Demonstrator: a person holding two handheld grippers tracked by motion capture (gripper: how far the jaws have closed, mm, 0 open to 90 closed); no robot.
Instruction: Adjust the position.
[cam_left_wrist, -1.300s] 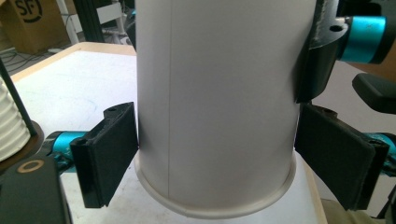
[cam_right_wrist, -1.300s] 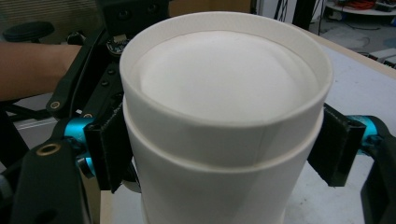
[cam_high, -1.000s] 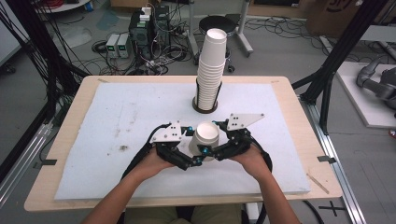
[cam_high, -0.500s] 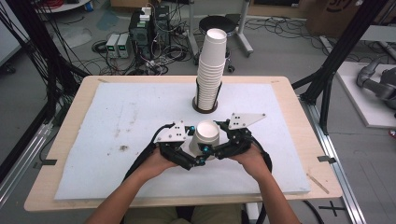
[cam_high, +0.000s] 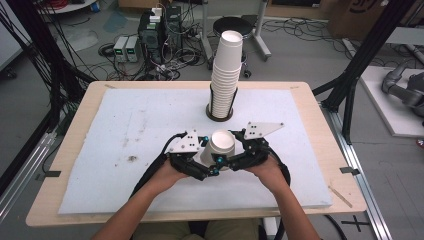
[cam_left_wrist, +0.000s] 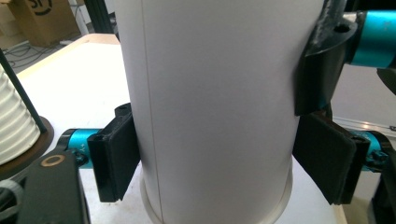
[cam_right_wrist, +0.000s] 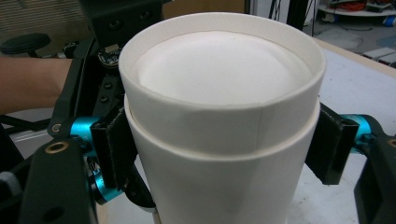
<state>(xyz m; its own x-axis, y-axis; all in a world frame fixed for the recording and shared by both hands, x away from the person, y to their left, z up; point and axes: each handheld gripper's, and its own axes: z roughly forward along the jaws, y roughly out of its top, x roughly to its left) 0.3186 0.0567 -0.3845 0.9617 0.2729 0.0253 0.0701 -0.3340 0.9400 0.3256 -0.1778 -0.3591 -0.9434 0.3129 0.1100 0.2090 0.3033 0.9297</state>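
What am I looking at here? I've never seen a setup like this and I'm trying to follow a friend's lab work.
A person at a table holds a hand-operated clamp tool in each hand: the left gripper and the right gripper. One picture comes from a camera above the table; the other two come from cameras riding on the grippers, looking along their black jaws. On the table's white foam mat stands a tall stack of paper cups in a black holder. Both grippers squeeze nested white paper cups, bottom up; the right gripper view shows one cup sitting inside another.
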